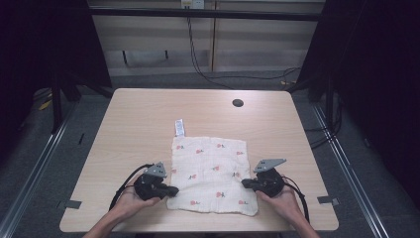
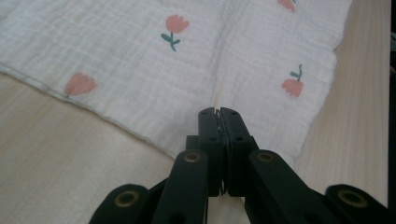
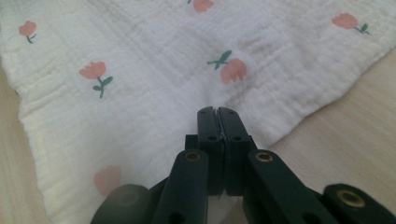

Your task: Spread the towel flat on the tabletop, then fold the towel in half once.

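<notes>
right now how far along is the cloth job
Early. Done: the cloth lies flat and unfolded on the table. In hand: the left gripper and right gripper have shut at its side edges; whether they pinch fabric is unclear. Left: any lift or fold.

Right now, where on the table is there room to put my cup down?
The far strip of the table, between the cloth and the far edge, is bare apart from a small hole. The left and right sides beside the cloth are bare too. It is crowded near the front, where the left gripper and right gripper meet the cloth's edges.
</notes>
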Available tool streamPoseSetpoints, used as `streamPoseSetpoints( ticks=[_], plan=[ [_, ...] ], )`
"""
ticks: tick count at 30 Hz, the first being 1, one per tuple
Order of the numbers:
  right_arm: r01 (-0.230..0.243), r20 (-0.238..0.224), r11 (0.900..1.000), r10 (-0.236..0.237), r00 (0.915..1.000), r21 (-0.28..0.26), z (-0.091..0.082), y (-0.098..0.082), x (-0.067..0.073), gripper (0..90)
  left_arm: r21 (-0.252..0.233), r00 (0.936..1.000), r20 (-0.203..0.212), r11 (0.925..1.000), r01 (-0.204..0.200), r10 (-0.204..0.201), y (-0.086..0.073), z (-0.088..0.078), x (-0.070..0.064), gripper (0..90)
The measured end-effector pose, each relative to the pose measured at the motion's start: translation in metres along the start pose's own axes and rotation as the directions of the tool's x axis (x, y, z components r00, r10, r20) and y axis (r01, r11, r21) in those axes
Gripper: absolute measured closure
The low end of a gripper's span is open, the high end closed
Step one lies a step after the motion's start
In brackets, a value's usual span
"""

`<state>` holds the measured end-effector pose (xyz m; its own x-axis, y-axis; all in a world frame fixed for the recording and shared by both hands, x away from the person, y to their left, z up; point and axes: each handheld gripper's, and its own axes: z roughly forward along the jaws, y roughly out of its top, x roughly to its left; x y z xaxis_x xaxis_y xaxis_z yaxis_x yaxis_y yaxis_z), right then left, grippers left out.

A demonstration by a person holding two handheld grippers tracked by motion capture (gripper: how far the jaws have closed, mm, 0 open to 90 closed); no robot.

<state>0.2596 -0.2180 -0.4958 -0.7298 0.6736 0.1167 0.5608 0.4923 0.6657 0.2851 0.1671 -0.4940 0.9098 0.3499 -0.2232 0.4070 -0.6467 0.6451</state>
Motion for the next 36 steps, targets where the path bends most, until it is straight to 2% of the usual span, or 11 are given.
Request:
streamPoseSetpoints(
  ticks=[7, 9, 11, 14, 20, 22, 26, 29, 31, 34, 36],
  plan=[
    [0.004, -0.014, 1.0, -0.003, 0.9999, 0.016, -0.003, -0.003, 0.009, 89.0, 0.016, 0.9991, 0.032, 0.9995, -0.028, 0.027, -0.005, -0.002, -0.016, 88.1],
    [-0.007, -0.013, 1.0, 0.007, 0.9999, 0.028, -0.007, -0.005, 0.013, 88.7, -0.002, 0.9995, 0.031, 1.0, -0.006, 0.006, -0.007, -0.003, -0.016, 85.5],
    [-0.004, -0.007, 1.0, 0.004, 1.0, 0.011, -0.01, -0.007, 0.015, 82.9, -0.004, 0.9997, 0.019, 0.9999, -0.014, 0.014, -0.007, -0.006, -0.012, 78.8],
    [-0.015, -0.008, 0.999, 0.015, 0.9999, -0.045, -0.015, -0.003, 0.013, 79.6, -0.058, 0.9993, 0.019, 0.9978, 0.034, -0.033, -0.005, -0.009, -0.005, 70.2],
    [-0.027, 0.0, 0.994, 0.027, 0.9996, -0.106, -0.017, 0.008, -0.001, 74.2, -0.093, 0.9977, -0.023, 0.9938, 0.062, -0.064, 0.005, -0.011, 0.009, 60.7],
    [-0.036, 0.01, 0.992, 0.037, 0.9993, -0.125, -0.018, 0.013, -0.006, 73.3, -0.1, 0.9973, -0.001, 0.9923, 0.073, -0.073, 0.007, -0.01, 0.014, 60.2],
    [-0.056, 0.029, 0.985, 0.061, 0.9977, -0.164, -0.021, 0.025, -0.02, 70.9, -0.09, 0.9946, -0.014, 0.9907, 0.102, -0.103, 0.005, -0.01, 0.021, 57.8],
    [-0.056, 0.032, 0.985, 0.062, 0.9976, -0.164, -0.02, 0.032, -0.026, 69.2, -0.112, 0.9891, -0.03, 0.9838, 0.14, -0.144, 0.005, -0.014, 0.024, 51.2],
    [-0.058, 0.018, 0.985, 0.062, 0.9979, -0.165, -0.019, 0.036, -0.03, 67.4, -0.118, 0.9881, -0.041, 0.9827, 0.143, -0.148, 0.006, -0.016, 0.026, 52.4],
    [-0.06, 0.035, 0.986, 0.066, 0.9972, -0.157, -0.016, 0.042, -0.037, 62.3, -0.132, 0.9841, -0.068, 0.9793, 0.154, -0.164, 0.011, -0.017, 0.031, 52.2],
    [-0.077, 0.009, 0.989, 0.078, 0.9969, -0.124, -0.011, 0.048, -0.047, 58.3, -0.14, 0.9829, -0.079, 0.9781, 0.154, -0.166, 0.016, -0.015, 0.035, 52.2]
  ],
)
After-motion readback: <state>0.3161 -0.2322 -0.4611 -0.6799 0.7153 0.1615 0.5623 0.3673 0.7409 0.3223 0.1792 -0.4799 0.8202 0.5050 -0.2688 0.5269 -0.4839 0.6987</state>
